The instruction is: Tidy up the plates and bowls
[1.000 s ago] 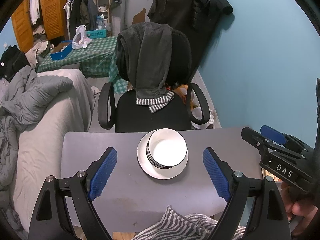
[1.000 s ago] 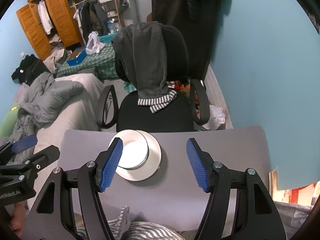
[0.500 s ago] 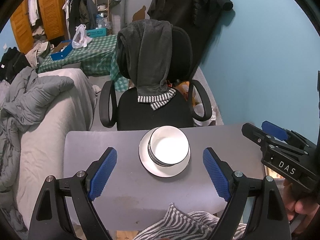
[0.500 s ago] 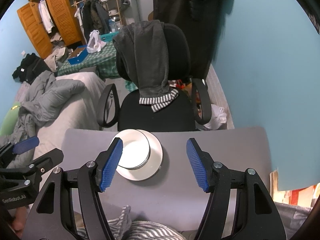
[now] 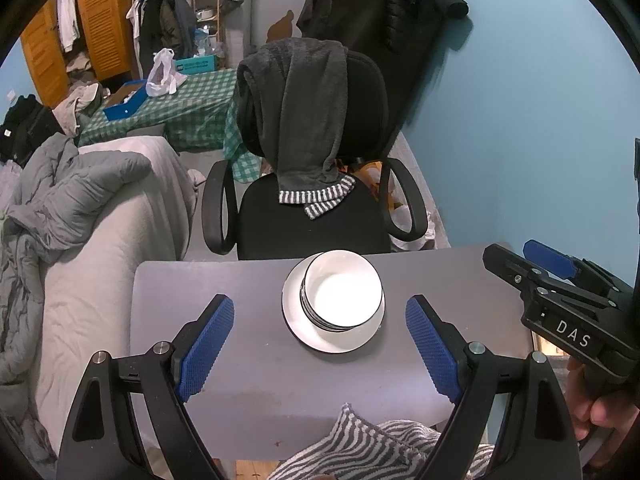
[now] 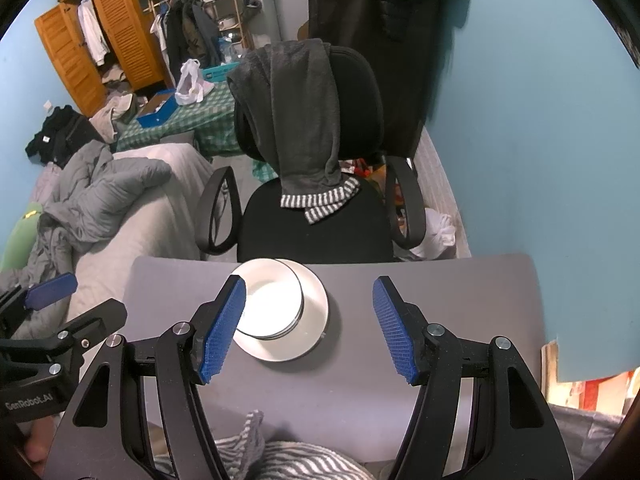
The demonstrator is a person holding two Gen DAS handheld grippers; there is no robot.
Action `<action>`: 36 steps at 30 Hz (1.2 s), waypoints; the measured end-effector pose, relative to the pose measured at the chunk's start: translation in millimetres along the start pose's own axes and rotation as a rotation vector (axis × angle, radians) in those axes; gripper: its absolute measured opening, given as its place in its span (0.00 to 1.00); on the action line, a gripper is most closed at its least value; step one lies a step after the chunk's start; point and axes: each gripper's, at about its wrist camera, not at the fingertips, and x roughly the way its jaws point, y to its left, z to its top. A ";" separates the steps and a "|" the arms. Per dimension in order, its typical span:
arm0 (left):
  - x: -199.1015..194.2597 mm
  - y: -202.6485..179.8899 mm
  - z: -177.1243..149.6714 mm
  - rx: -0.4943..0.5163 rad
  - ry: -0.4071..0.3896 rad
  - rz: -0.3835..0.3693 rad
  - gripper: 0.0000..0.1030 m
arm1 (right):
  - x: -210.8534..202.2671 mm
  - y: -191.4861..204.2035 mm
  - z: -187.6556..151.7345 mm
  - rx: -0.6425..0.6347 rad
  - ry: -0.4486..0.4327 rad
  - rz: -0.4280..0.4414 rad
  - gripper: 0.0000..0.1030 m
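Note:
A stack of white bowls [image 5: 341, 296] sits on a white plate [image 5: 304, 330] near the far edge of the grey table [image 5: 248, 360]. My left gripper [image 5: 318, 346] is open and empty, held above the table on the near side of the stack. My right gripper [image 6: 310, 324] is open and empty too, with the bowls [image 6: 272, 304] and plate [image 6: 314, 304] just behind its left finger. The right gripper also shows at the right edge of the left wrist view [image 5: 560, 280], and the left gripper at the left edge of the right wrist view [image 6: 52, 304].
A black office chair [image 5: 316, 220] draped with a dark towel stands against the table's far edge. A bed with grey bedding [image 5: 80, 216] lies to the left. A blue wall [image 5: 540, 120] is on the right. A striped cloth [image 5: 360, 452] lies at the table's near edge.
Both grippers have drawn back and risen slightly from the table, so the bowls and plate look a little farther off. The stack has not moved.

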 end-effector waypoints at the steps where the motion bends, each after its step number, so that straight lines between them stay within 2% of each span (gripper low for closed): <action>1: 0.1 0.0 0.2 0.001 0.000 0.000 0.86 | 0.1 1.3 -0.7 -0.001 0.000 0.000 0.63; 26: 1.9 0.9 -4.8 0.007 0.021 -0.011 0.86 | 5.2 8.4 -12.0 0.002 0.016 0.002 0.63; 36: -0.8 -0.3 -7.0 0.019 0.005 -0.018 0.86 | 3.7 10.8 -18.0 0.002 0.021 0.012 0.63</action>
